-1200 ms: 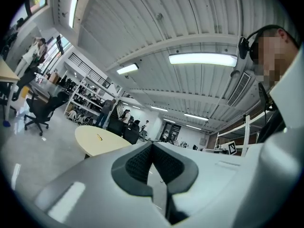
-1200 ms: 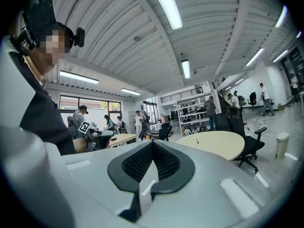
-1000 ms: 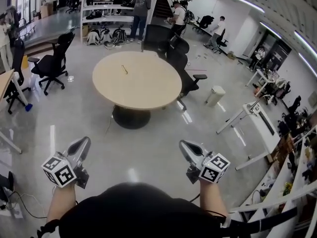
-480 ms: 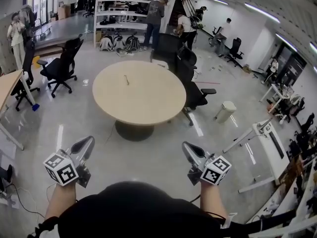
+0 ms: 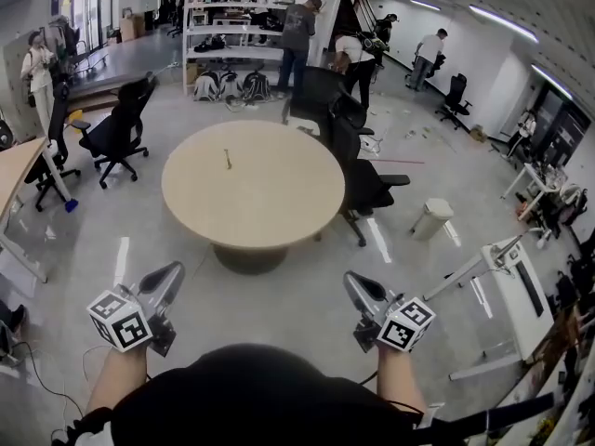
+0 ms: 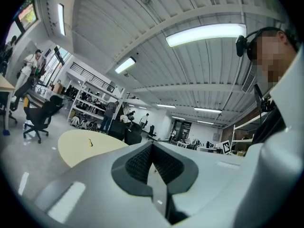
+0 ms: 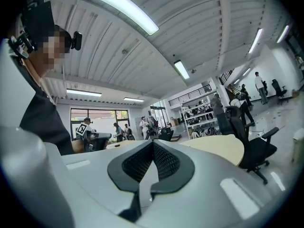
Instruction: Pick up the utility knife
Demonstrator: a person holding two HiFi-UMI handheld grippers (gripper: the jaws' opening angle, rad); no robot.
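Fingers on the left gripper are shut tight with nothing between them, and it's the same deal for the fingers on the right gripper: closed up and empty. Both are held out level in front of the person, left and right of each other, over the shiny grey floor. The small yellowish utility knife is lying flat on the round beige worktop, well apart from both grippers, a bit left of the middle and toward the far half. From the head view its long axis runs pretty much straight away from the person, toward the white shelving unit at the back. It's way too small to tell which end is the blade, though. In the left gripper view it's just a thin yellow sliver off to the left of the closed fingers. A couple of black office chairs sit right up against the worktop's right edge, and a small white bin stands on the floor further right.
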